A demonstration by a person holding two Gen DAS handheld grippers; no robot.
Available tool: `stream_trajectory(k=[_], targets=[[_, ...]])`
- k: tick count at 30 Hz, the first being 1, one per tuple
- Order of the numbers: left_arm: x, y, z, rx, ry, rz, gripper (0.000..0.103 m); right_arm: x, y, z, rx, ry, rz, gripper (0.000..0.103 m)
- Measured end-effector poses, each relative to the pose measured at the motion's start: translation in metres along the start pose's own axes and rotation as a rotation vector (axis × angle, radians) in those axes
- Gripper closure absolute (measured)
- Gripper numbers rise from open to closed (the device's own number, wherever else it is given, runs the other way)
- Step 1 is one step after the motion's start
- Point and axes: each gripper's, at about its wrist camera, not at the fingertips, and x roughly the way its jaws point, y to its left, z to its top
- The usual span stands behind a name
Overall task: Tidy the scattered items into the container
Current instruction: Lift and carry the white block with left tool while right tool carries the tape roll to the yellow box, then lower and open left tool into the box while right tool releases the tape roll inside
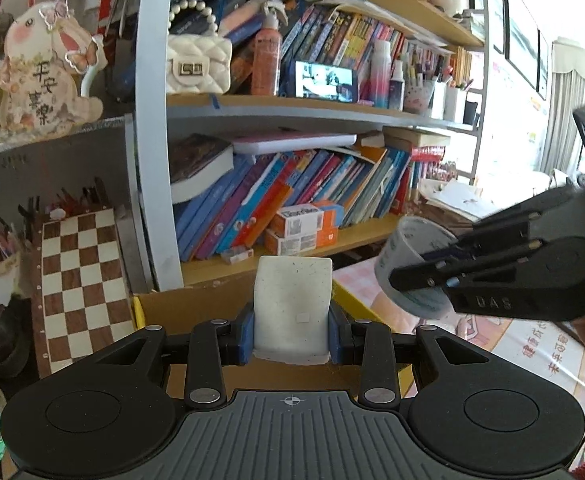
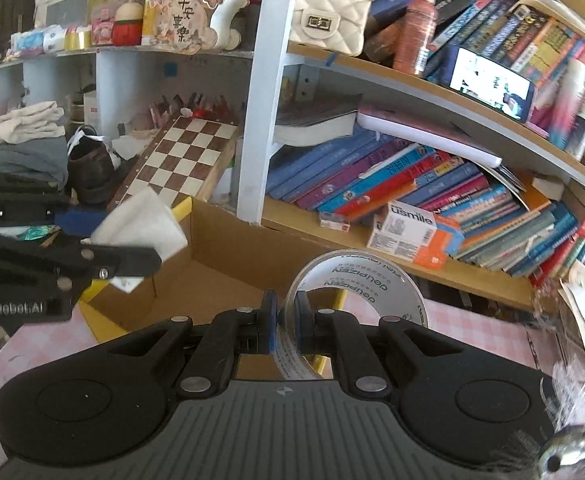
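Note:
My left gripper [image 1: 291, 332] is shut on a white eraser-like block [image 1: 292, 304], held upright above an open cardboard box [image 1: 180, 308]. In the right wrist view the same block [image 2: 140, 224] sits in the left gripper [image 2: 132, 256] over the box [image 2: 228, 268]. My right gripper [image 2: 284, 320] is shut on the wall of a clear tape roll [image 2: 356, 284] with printed lettering, held above the box's right side. In the left wrist view the right gripper [image 1: 416, 272] holds the tape roll [image 1: 408, 264] at the right.
A bookshelf [image 2: 412, 184] full of books stands just behind the box. A folded chessboard [image 1: 80, 280] leans at the left, beside a brown shoe [image 2: 92, 172]. The box rests on a pink checked cloth [image 2: 472, 320]; loose papers [image 1: 452, 200] lie at the right.

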Motion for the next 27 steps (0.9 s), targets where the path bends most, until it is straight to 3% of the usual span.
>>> stream_trajectory(k=[11, 22, 27], targets=[[0.041, 0.025, -0.004, -0.035, 0.069, 0.002, 0.07, 0.046, 0.0, 0.023, -0.065, 0.032, 0.047, 0.095], [0.07, 0.037, -0.014, -0.049, 0.123, 0.019, 0.07, 0.073, 0.009, 0.022, -0.116, 0.081, 0.099, 0.095], [0.086, 0.039, -0.023, -0.026, 0.167, 0.061, 0.07, 0.092, 0.013, 0.013, -0.109, 0.133, 0.133, 0.095]])
